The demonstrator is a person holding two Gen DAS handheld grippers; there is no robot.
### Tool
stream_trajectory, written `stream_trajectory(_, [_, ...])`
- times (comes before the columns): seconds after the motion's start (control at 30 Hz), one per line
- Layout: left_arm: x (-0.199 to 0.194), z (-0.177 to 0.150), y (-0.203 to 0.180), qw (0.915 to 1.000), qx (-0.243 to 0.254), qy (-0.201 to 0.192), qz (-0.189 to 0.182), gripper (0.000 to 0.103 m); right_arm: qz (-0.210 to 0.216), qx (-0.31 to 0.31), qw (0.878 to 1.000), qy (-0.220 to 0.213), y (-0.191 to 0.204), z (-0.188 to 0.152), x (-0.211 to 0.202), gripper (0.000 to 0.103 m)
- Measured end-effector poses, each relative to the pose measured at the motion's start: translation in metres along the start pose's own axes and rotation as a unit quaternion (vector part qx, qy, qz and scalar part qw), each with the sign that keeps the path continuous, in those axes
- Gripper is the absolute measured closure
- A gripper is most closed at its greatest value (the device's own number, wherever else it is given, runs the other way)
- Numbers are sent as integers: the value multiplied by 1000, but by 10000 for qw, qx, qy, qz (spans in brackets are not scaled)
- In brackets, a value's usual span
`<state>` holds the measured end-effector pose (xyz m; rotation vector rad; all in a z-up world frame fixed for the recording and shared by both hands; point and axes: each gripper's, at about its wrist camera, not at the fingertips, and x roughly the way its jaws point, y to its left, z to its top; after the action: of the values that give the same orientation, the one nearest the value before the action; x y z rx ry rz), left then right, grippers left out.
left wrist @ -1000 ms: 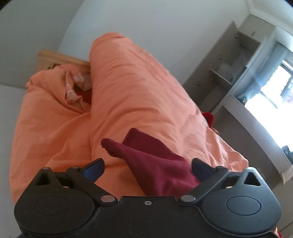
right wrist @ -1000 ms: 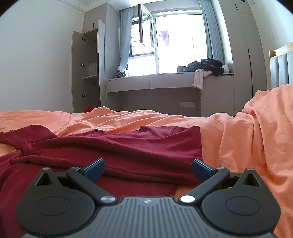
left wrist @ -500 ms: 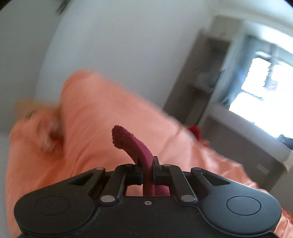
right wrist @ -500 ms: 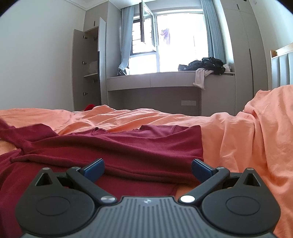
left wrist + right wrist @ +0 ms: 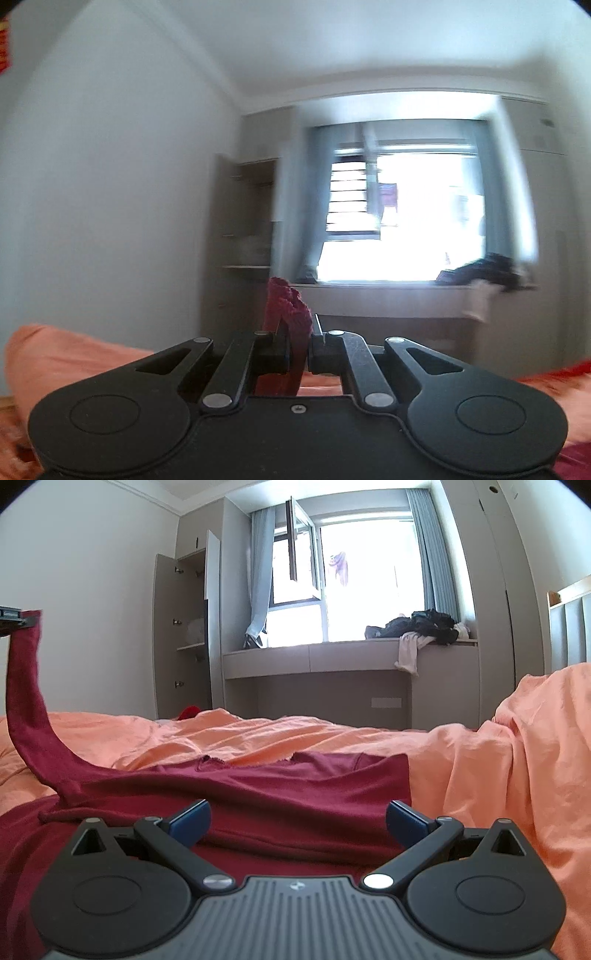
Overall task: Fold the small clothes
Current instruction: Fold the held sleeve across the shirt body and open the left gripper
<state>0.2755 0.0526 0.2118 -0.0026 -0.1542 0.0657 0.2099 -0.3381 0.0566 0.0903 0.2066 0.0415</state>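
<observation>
A dark red shirt lies spread on the orange bedcover. Its sleeve rises steeply at the far left of the right wrist view, pinched at the cuff by my left gripper. In the left wrist view that gripper is shut on the sleeve cuff, which bunches up above the jaws. My right gripper hovers low over the shirt's body, open, with nothing between its blue fingertips.
A grey window bench with a heap of dark and white clothes stands beyond the bed. An open wardrobe is on the left. A padded headboard is at the right edge.
My left gripper closed on the sleeve cuff, rose and swung round toward the window, pulling the sleeve up off the bed. The right gripper stayed where it was.
</observation>
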Motion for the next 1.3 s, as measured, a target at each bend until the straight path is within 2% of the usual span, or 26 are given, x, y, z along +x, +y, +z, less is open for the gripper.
stream_trajectory(0.13, [-20,-5,-56,9968,170,0,-775,95,-41,-24,9999,-121,-3,6,-7,0])
stream_trajectory(0.33, [-57,-37,-140,9819,426,185,-1836,95,-314,68,9993,-190,-14,14,-14,0])
stream_trajectory(0.5, [-90,-87,-194,9628,535,792,-2527,94,-508,219,9983,-198,-28,18,-17,0])
stream_trajectory(0.67, [-118,-144,-219,9419,958,1291,-2951,92,-534,337,9978,-180,-36,20,-21,0])
stream_trajectory(0.73, [-120,-157,-218,9335,1031,1554,-3063,84,-486,369,9980,-153,-36,20,-21,0])
stream_trajectory(0.83, [-113,-172,-209,9127,931,2182,-3328,76,-434,340,9984,-106,-34,20,-21,0])
stream_trajectory(0.9, [-113,-179,-199,9029,782,2474,-3427,57,-376,303,9988,-68,-31,19,-20,0])
stream_trajectory(0.93, [-115,-181,-192,8989,715,2575,-3473,51,-351,279,9990,-41,-30,19,-19,0])
stream_trajectory(1.0, [-116,-180,-182,8935,578,2673,-3562,29,-320,254,9992,11,-27,17,-17,0])
stream_trajectory(1.07, [-117,-176,-171,8873,518,2746,-3668,20,-255,264,9993,86,-24,15,-16,0])
stream_trajectory(1.17, [-119,-167,-154,8872,567,2949,-3501,13,-130,318,9992,219,-21,11,-14,0])
stream_trajectory(1.23, [-112,-157,-139,8943,464,3125,-3169,7,-5,350,9988,332,-16,7,-13,0])
stream_trajectory(1.3, [-100,-150,-117,9049,251,3209,-2786,4,118,296,9985,437,-10,3,-12,0])
